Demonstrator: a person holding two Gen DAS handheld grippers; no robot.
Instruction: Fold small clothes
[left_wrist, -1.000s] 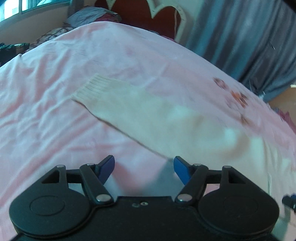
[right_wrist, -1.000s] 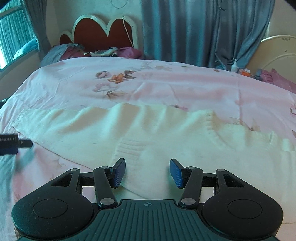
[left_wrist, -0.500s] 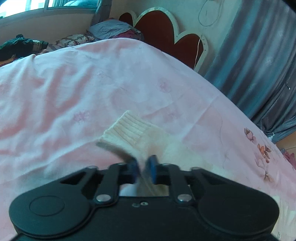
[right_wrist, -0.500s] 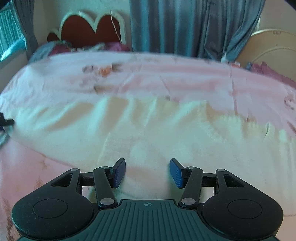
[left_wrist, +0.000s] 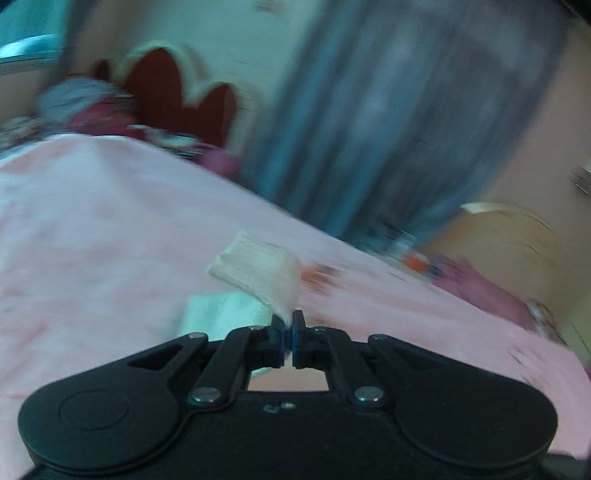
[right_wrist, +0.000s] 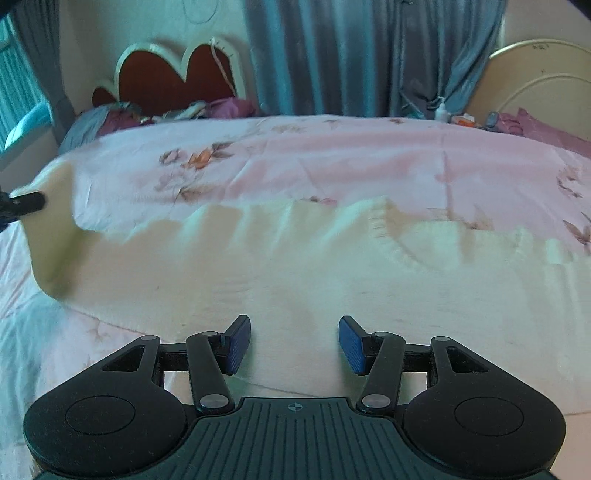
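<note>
A wide bed under a pale pink flower-printed sheet

We see the pink sheet (right_wrist: 332, 158) covering the bed, a cream knitted sweater (right_wrist: 295, 273) spread across its near part, and purple and grey pillows (right_wrist: 110, 120) heaped against the red heart-shaped headboard (right_wrist: 166, 79).

Your left gripper (left_wrist: 288, 332), lower centre: matte black body, two round side discs, silver pivot screws, blue-faced pads. Your right gripper (right_wrist: 294, 341), lower centre: the same black linkage and silver screws, ribbed blue pads, a ridged grey-green centre plate bearing a small crosshair mark
</note>
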